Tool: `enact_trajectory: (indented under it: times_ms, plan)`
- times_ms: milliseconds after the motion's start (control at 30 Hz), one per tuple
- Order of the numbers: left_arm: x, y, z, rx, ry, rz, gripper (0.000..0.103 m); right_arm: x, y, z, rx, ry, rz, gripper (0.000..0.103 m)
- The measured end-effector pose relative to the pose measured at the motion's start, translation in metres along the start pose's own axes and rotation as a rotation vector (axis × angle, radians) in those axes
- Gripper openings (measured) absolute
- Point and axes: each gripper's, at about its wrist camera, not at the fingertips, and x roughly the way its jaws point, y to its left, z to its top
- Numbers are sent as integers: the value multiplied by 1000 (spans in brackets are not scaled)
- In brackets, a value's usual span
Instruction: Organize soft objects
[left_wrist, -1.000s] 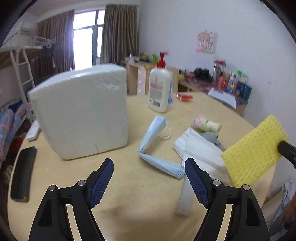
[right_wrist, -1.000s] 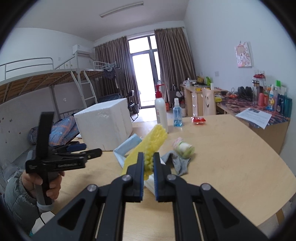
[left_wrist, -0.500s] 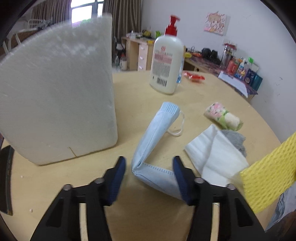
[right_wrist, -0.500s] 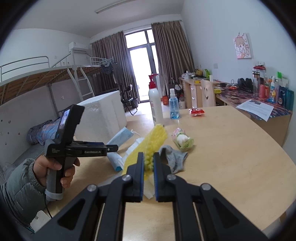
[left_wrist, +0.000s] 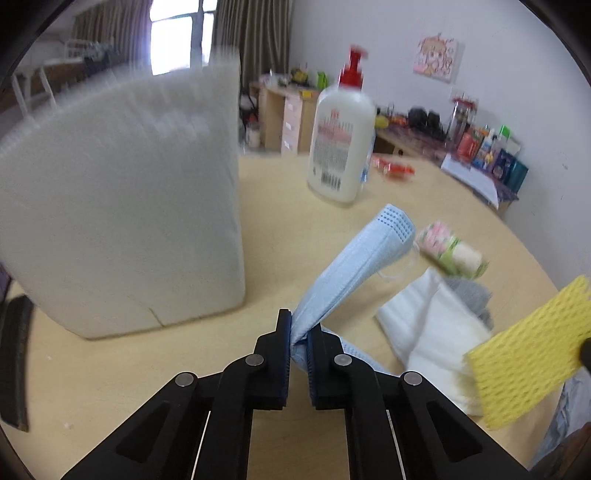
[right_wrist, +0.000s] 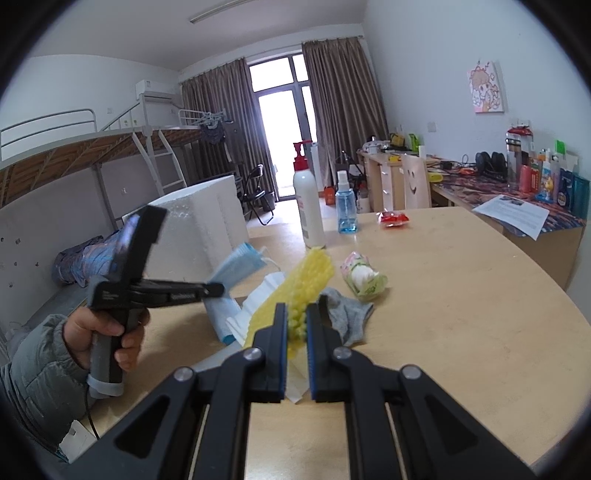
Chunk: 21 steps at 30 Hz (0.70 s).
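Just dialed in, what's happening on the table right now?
A person works two handheld grippers over the table. The left gripper has just closed on the blue mask at its fold. The right gripper is clamped on the yellow mesh. A white cloth and grey sock lie loose.

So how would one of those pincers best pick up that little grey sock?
Probably by the grey sock's bare toe end nearest the right-wrist camera, coming down from above: it lies flat and limp on the table, while its far end is tucked against the floral roll.
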Motion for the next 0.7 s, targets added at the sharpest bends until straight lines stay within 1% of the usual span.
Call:
enact_trajectory:
  times_ms: [33,100,233,300,433,500,700]
  plan:
    - [-12,-1,2,7,-37,14,7,-1,1,0,1,0,-4,11]
    - [-28,-3,3,21,-83,30,7,-3,2,2,-2,-4,-9,11]
    - [-71,-9,4,66,-217,96,6,-9,7,6,-14,-20,-11,11]
    - [-90,-11,3,82,-265,114,6,-10,9,8,-18,-26,-11,11]
    - [-118,-13,6,95,-336,119,6,-15,15,10,-28,-43,-3,11]
    - [-124,-15,9,92,-351,120,6,-16,17,12,-32,-50,2,11]
    - [-160,-8,0,45,-427,131,6,-21,26,17,-54,-73,14,11]
